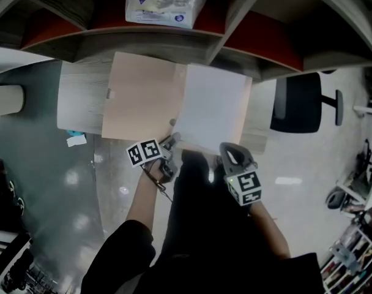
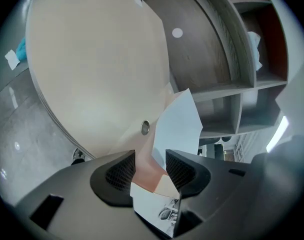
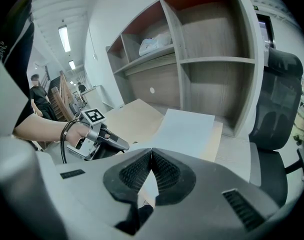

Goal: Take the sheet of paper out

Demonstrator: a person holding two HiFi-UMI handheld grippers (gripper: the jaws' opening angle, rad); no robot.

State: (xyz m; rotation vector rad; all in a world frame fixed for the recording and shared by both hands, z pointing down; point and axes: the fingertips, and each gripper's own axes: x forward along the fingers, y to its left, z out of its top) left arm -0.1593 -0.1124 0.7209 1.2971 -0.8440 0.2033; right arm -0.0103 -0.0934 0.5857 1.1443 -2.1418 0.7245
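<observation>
A tan folder point(image 1: 143, 97) lies spread on the grey desk point(image 1: 79, 97), with the white sheet of paper point(image 1: 213, 109) resting on its right half. My right gripper point(image 1: 227, 155) is shut on the sheet's near edge; in the right gripper view a sliver of the paper point(image 3: 187, 131) shows between the closed jaws point(image 3: 151, 171). My left gripper point(image 1: 172, 144) is at the folder's near edge. In the left gripper view its jaws point(image 2: 149, 171) stand open, a corner of the tan folder point(image 2: 92, 69) lying loosely between the pads and the paper point(image 2: 179, 121) just beyond.
Wooden shelf cubbies rise behind the desk, and one holds a plastic-wrapped package point(image 1: 161, 2). A black office chair point(image 1: 299, 103) stands to the right. A small blue-white scrap point(image 1: 76, 138) lies at the desk's left front corner. A metal snap point(image 2: 145, 127) sits on the folder.
</observation>
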